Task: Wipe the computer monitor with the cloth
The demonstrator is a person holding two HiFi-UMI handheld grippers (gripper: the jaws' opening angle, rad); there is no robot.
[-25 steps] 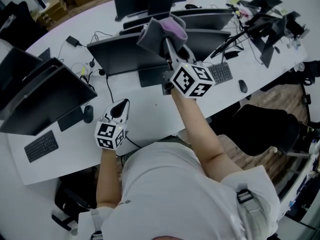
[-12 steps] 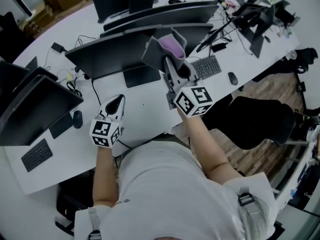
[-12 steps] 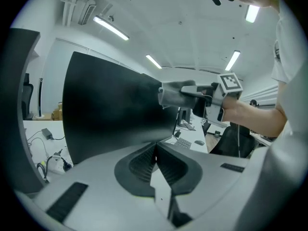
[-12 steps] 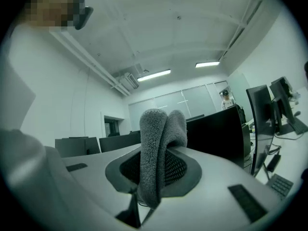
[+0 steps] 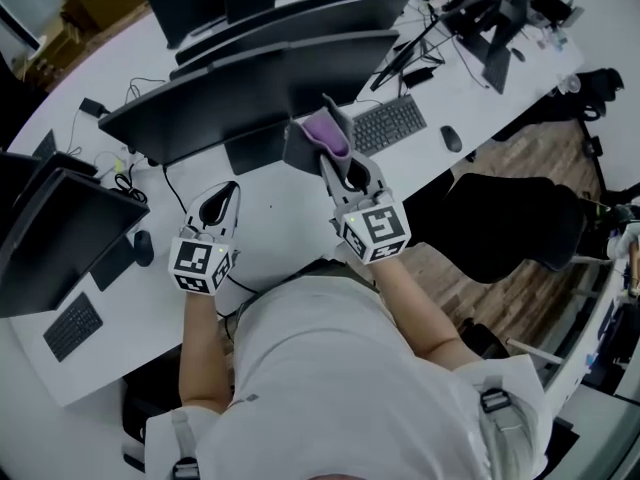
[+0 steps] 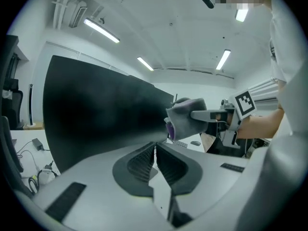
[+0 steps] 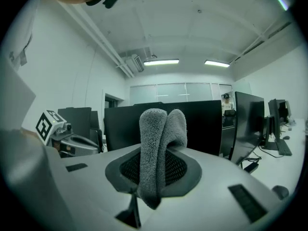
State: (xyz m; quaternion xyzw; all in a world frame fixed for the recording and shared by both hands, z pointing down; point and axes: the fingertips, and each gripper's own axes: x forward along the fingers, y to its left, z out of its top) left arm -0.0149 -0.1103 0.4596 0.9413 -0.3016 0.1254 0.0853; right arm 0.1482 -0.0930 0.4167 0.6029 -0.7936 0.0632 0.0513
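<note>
The dark computer monitor [image 5: 250, 88] stands across the white desk [image 5: 280, 228] in front of me. My right gripper [image 5: 345, 173] is shut on a grey cloth [image 5: 320, 138] with a purple inner side, held up by the screen's lower right part; contact with the screen cannot be told. In the right gripper view the folded cloth [image 7: 159, 148] stands up between the jaws, the monitor [image 7: 202, 124] behind it. My left gripper [image 5: 220, 200] hovers low over the desk, left of the cloth, shut and holding nothing. Its own view shows the screen [image 6: 101, 109], the cloth [image 6: 185, 119] and closed fingertips [image 6: 154, 150].
More monitors [image 5: 60, 228] stand to the left and behind [image 5: 300, 13]. A keyboard [image 5: 388, 123] and mouse [image 5: 451, 139] lie to the right, cables [image 5: 150, 153] and another mouse [image 5: 142, 247] to the left. A black office chair [image 5: 510, 228] stands at the right of the desk edge.
The right gripper with the cloth has come down from the monitor's top edge to its lower part, closer to me. The left gripper has stayed over the desk.
</note>
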